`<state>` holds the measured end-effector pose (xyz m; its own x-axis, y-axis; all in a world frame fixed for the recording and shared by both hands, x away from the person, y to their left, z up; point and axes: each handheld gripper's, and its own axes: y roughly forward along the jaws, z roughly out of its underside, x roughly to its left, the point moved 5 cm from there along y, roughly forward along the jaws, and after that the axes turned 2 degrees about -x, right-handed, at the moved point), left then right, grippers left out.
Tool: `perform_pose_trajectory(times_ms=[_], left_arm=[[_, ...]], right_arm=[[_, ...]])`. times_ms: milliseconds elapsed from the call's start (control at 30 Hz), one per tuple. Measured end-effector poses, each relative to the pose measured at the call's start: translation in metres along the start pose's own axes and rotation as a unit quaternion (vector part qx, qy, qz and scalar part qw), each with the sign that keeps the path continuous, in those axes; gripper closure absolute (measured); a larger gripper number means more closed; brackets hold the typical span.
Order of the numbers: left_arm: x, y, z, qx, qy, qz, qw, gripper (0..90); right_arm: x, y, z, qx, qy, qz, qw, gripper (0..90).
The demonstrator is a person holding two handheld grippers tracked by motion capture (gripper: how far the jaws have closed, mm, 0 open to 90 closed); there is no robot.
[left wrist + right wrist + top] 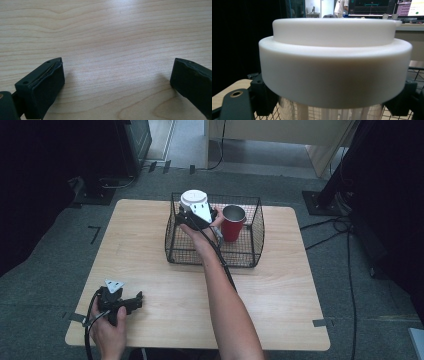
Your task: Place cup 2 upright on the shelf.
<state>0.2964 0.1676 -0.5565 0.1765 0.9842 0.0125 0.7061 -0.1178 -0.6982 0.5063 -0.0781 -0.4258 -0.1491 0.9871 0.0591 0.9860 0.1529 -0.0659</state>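
Note:
A clear container with a thick white lid [194, 199] [334, 72] stands upright at the back left corner of a black wire basket [255, 237]. My right gripper [196, 220] [334, 111] is shut on the container's clear body just under the lid, one black jaw on each side. A red cup [233, 224] with a metal inside stands upright in the basket, just right of the container. My left gripper [135, 301] [117, 80] rests low over the table's front left corner. It is open, with bare wood between its fingers [45, 87].
The wooden table [280, 285] has the basket at its back middle. Cables run over the grey floor to the right [330, 227]. Black stands and equipment surround the table at the back and both sides.

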Motion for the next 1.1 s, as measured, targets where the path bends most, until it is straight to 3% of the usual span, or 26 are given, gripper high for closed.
perform_pose_trajectory(times_ms=[367,933,1100], left_arm=[[0.000,0.000,0.000,0.000,0.000,0.000,1.0000,0.0],[0.000,0.000,0.000,0.000,0.000,0.000,1.0000,0.0],[0.000,0.000,0.000,0.000,0.000,0.000,1.0000,0.0]], right_arm=[[-0.001,0.005,0.013,0.032,-0.001,-0.008,0.9994,15.9],[-0.001,0.010,0.027,0.067,-0.020,-0.018,0.9974,15.8],[-0.004,0.010,0.027,0.074,-0.012,-0.018,0.9971,15.8]])
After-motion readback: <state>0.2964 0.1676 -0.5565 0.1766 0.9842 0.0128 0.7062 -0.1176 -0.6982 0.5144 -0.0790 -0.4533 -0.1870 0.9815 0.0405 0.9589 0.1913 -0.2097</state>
